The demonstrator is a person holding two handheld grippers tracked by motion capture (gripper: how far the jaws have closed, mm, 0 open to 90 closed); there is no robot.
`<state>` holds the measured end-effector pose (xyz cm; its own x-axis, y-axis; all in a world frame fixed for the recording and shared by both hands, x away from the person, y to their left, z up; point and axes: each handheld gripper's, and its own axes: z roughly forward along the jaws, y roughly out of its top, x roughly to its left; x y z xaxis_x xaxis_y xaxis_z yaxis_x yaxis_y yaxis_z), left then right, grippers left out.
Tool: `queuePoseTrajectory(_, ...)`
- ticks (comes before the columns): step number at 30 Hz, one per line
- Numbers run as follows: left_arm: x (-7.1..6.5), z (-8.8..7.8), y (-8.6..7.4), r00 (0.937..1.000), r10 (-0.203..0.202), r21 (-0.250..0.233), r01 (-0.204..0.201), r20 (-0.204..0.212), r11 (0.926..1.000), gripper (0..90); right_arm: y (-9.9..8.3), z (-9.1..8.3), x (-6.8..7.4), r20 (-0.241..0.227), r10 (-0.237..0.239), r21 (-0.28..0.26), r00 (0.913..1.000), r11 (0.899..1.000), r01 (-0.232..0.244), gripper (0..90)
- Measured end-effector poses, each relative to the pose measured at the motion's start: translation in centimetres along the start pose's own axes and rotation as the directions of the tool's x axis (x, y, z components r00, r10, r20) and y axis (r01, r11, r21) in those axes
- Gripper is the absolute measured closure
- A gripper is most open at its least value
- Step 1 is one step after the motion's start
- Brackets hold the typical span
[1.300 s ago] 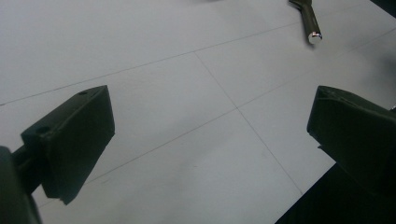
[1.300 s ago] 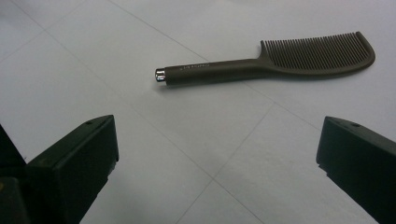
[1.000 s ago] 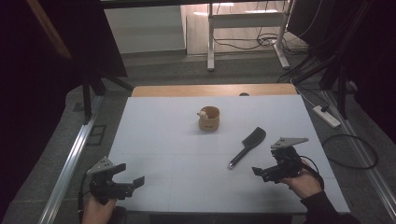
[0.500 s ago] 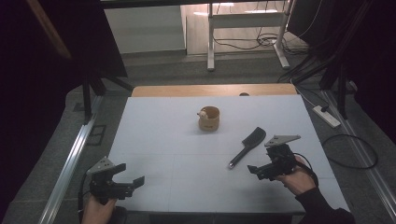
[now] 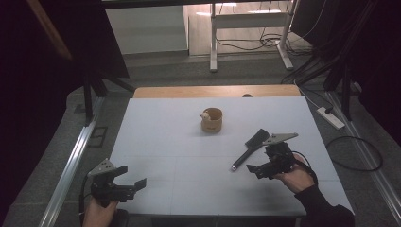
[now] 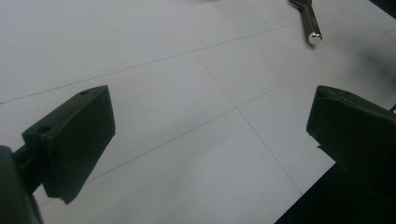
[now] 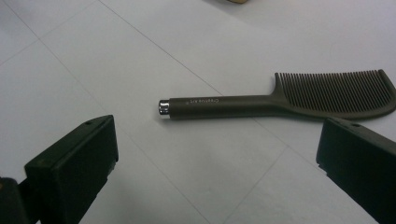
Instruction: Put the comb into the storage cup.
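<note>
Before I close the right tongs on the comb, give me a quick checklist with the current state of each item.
1. Right tongs open wide enough for the handle: ok, jaws stand far apart.
2. Comb lying flat on the white table, free of other things: ok.
3. Comb handle between the jaws: not ok, it lies ahead of them, not yet straddled.
4. Jaws crossing the handle rather than along it: cannot tell from this angle.
5. Left tongs out of the way: ok, open near the table's front left.
6. Wooden cup clear of the approach: ok, well behind the comb.
</note>
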<state>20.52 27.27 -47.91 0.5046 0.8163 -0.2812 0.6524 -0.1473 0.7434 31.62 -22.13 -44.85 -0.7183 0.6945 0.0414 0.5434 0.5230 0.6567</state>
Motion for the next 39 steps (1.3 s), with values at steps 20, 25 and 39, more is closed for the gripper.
queuePoseTrajectory(20,0.0,0.0,0.0,1.0000,0.005,0.005,-0.005,-0.003,1.0000,2.0,1.8,1.6,0.2,-0.036,-0.026,0.007,0.9990,1.000,0.026,0.0)
queuePoseTrajectory(25,0.0,0.0,0.0,1.0000,0.002,0.004,-0.002,-0.001,1.0000,2.0,2.2,2.0,0.3,-0.031,-0.031,0.012,0.9990,0.999,0.031,0.0)
queuePoseTrajectory(39,0.0,0.1,0.0,1.0000,0.002,0.007,-0.002,-0.005,1.0000,2.0,3.3,3.2,0.3,-0.025,-0.038,0.060,0.9990,0.997,0.039,0.0)
